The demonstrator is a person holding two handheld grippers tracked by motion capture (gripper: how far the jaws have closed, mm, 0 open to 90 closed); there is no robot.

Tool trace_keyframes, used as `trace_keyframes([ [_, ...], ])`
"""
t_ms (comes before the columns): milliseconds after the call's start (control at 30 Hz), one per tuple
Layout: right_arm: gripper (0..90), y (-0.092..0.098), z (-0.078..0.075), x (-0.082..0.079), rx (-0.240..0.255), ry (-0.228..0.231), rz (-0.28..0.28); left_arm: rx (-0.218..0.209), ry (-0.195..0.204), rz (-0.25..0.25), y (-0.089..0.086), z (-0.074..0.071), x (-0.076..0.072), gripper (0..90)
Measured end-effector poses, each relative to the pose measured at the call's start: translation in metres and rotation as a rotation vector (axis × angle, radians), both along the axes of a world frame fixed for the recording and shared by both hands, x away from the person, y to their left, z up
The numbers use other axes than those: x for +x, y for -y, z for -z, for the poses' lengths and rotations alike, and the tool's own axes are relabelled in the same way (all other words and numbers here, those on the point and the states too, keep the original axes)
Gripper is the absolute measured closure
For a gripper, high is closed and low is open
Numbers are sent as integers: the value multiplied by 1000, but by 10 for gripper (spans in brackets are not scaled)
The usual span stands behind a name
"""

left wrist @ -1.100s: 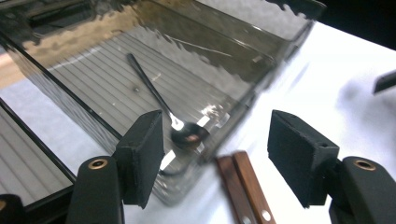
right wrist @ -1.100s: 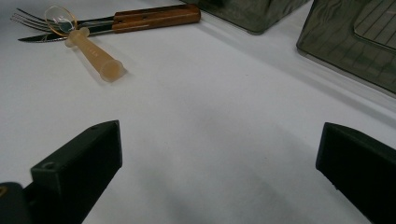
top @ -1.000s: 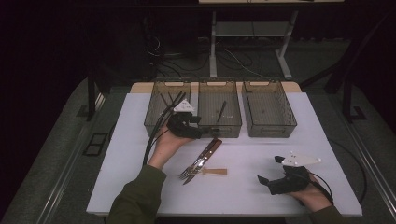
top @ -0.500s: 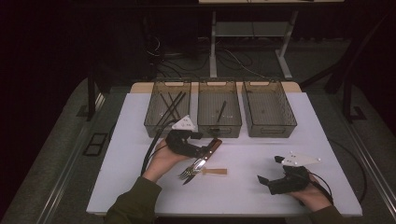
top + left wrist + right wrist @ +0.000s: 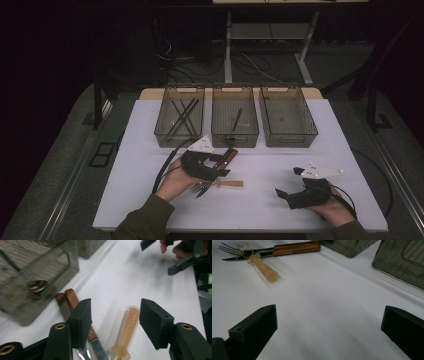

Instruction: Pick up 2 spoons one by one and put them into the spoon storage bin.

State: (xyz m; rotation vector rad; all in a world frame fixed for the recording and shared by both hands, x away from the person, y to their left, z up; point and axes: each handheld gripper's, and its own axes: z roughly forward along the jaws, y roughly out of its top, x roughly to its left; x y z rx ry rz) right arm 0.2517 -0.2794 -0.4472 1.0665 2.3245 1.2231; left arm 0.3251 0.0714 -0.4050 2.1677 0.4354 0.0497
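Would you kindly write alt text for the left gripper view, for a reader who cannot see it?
The left hand-held gripper hangs with its two black jaws apart, either side of a translucent amber plastic handle lying on the white table. Two wooden-handled pieces of cutlery lie beside it, near a smoky grey plastic bin.

Table [image 5: 280, 200]: white. Three bins [image 5: 235, 122] at its far edge: smoky translucent grey, ribbed. Handles of knife and fork [image 5: 68, 302] just before the bins: reddish-brown wood; blades silver. Spoon handle [image 5: 128, 323] beside them: pale amber, translucent. Left gripper [image 5: 115, 320]: matte black.
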Motion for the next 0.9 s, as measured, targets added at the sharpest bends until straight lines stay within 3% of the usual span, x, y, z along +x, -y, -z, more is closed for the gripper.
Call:
trace_keyframes([
  [333,1,-1,1,1,-6,0,-9,77,-6,74,16,12,-2,551],
  [500,1,-1,1,1,-4,-3,-4,83,-12,107,25,17,0,632],
  [633,1,-2,2,1,-5,-3,-9,113,-11,145,34,20,1,668],
  [900,1,-1,2,1,-5,-4,-7,174,-11,198,46,28,-1,677],
])
